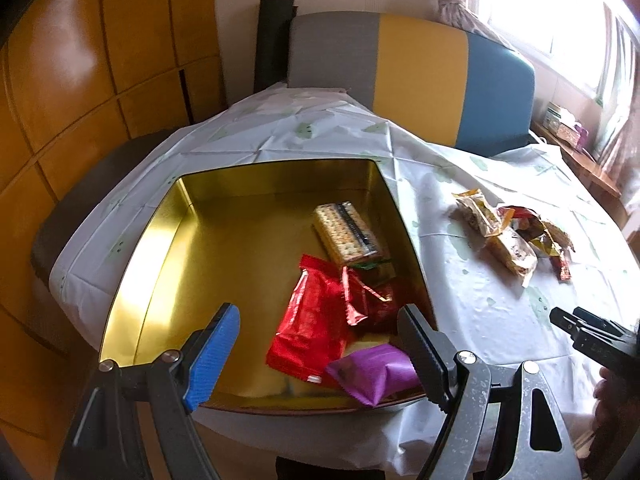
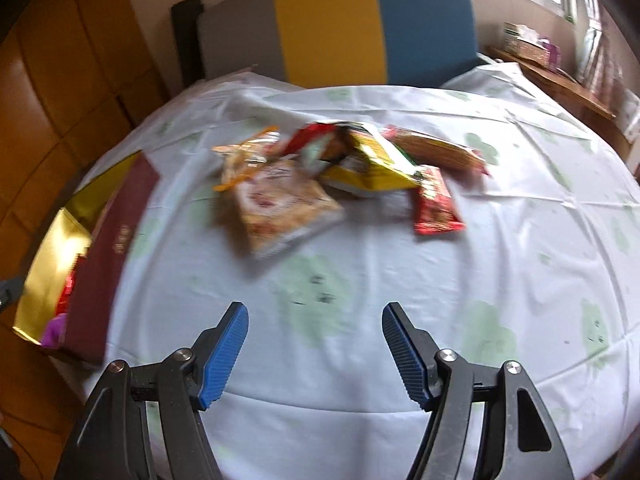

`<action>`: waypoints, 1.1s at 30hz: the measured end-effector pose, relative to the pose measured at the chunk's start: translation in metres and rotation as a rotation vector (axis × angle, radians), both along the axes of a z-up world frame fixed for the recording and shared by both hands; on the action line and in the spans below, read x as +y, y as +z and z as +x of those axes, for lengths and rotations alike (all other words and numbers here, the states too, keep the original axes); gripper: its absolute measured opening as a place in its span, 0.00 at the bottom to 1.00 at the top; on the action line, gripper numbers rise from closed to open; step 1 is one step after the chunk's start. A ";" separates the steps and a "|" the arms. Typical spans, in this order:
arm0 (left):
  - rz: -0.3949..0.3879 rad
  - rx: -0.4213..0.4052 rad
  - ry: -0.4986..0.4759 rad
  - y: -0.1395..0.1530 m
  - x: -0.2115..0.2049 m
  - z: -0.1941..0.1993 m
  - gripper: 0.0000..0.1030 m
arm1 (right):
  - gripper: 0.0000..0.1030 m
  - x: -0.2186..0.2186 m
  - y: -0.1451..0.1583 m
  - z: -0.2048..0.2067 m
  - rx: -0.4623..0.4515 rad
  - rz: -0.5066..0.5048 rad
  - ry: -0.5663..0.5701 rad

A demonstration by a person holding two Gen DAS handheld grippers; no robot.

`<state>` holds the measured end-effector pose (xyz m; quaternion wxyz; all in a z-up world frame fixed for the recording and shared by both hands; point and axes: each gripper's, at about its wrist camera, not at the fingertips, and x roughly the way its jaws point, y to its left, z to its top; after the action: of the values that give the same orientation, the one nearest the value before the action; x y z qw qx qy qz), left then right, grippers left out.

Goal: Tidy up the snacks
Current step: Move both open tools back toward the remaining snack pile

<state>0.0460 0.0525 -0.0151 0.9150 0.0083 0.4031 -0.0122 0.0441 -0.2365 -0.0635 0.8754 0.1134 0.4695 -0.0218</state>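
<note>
A gold tin box (image 1: pixel 168 240) sits on the table and holds a cracker pack (image 1: pixel 348 232), red wrapped snacks (image 1: pixel 316 320) and a purple packet (image 1: pixel 374 372). My left gripper (image 1: pixel 320 320) is open and empty above the box's near edge. A pile of loose snack packets (image 2: pixel 320 172) lies on the white tablecloth (image 2: pixel 360 280), also in the left wrist view (image 1: pixel 512 236). My right gripper (image 2: pixel 316 320) is open and empty, a short way in front of the pile. The box shows at the left of the right wrist view (image 2: pixel 60 240), with its dark red outer wall (image 2: pixel 108 248).
A chair with grey, yellow and blue back (image 1: pixel 412 76) stands behind the table. Wooden cabinets (image 1: pixel 80 80) are on the left. A window with curtains (image 1: pixel 560 20) and a wooden ledge (image 2: pixel 560 76) are on the right. The right gripper shows at the left wrist view's right edge (image 1: pixel 592 332).
</note>
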 end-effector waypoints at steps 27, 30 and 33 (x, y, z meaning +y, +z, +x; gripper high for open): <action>0.079 -0.002 -0.213 0.015 -0.088 0.030 0.79 | 0.70 -0.020 -0.025 -0.018 -0.037 -0.014 -0.030; 0.069 0.022 -0.239 0.013 -0.099 0.037 0.79 | 0.70 -0.017 -0.026 -0.021 -0.057 -0.026 -0.025; 0.073 0.033 -0.266 0.012 -0.111 0.044 0.79 | 0.70 -0.016 -0.027 -0.024 -0.075 -0.032 -0.030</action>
<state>0.0902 -0.0580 -0.0034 0.8977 0.0947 0.4136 -0.1189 0.0201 -0.2523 -0.0908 0.8937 0.1071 0.4340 -0.0383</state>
